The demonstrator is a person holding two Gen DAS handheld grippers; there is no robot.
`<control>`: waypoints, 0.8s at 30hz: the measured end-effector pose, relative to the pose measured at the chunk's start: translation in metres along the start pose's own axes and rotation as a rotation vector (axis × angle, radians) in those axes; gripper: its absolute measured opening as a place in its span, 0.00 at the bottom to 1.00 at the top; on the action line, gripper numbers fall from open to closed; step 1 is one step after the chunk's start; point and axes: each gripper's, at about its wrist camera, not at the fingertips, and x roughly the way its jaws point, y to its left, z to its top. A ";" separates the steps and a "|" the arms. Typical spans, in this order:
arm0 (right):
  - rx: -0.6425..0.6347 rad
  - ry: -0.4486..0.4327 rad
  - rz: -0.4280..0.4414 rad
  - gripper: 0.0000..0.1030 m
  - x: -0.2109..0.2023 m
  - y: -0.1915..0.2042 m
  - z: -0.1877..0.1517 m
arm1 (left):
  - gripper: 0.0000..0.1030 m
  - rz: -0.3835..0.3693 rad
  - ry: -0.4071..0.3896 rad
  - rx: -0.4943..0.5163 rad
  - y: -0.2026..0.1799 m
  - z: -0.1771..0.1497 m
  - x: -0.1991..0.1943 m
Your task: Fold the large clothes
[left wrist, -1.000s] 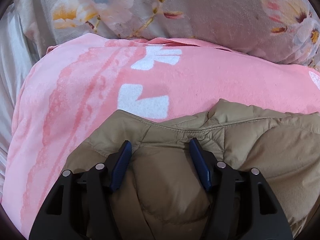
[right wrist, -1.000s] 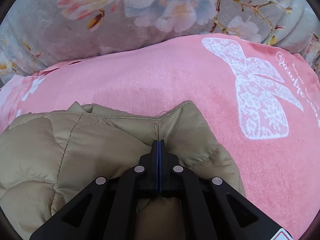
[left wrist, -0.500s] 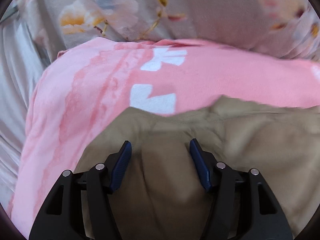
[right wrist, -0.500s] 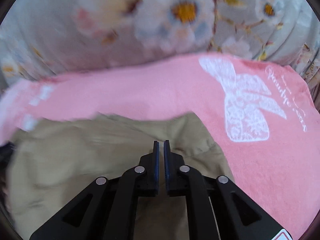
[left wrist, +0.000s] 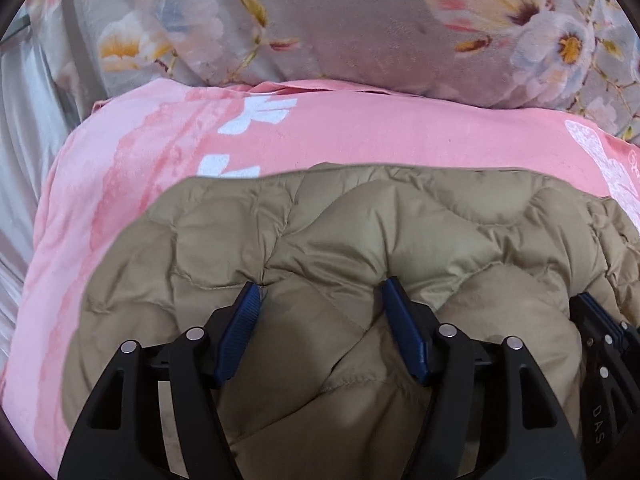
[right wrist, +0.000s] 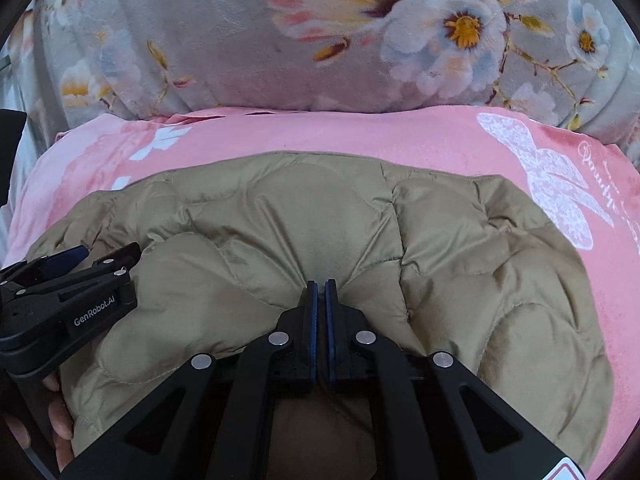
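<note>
A tan quilted puffer jacket [left wrist: 360, 232] lies bunched on a pink blanket; it also shows in the right wrist view [right wrist: 320, 220]. My left gripper [left wrist: 320, 296] is open, its blue pads pressed into the jacket with padding bulging between them. It also shows at the left of the right wrist view [right wrist: 100, 256]. My right gripper [right wrist: 320, 286] is almost shut, its pads a thin gap apart, with its tips pressed into a fold of the jacket. It also shows at the right edge of the left wrist view [left wrist: 592, 312].
The pink blanket [left wrist: 380, 132] with white bow prints covers the bed under the jacket and shows in the right wrist view [right wrist: 360, 136]. A grey floral pillow [right wrist: 320, 40] lies behind it. Grey sheet [left wrist: 20, 120] at the left.
The jacket now shows its quilted outer side with a long folded edge, where a collar showed before. Both grippers have pulled back and come closer together. The right gripper's pads have parted slightly.
</note>
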 end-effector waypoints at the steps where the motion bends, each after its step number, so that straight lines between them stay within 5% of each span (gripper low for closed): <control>1: -0.004 -0.007 -0.008 0.03 0.001 0.001 -0.002 | 0.61 0.007 -0.005 0.003 -0.001 -0.001 0.001; 18: 0.003 -0.001 -0.016 0.03 0.012 0.002 -0.004 | 0.62 0.072 -0.066 0.028 -0.013 -0.015 0.015; 22: 0.018 0.032 0.007 0.05 -0.005 -0.003 -0.005 | 0.62 -0.002 -0.032 0.015 0.002 -0.018 0.006; 24: 0.043 0.015 0.046 0.19 -0.043 -0.010 -0.014 | 0.63 -0.081 -0.022 -0.027 0.027 -0.031 -0.022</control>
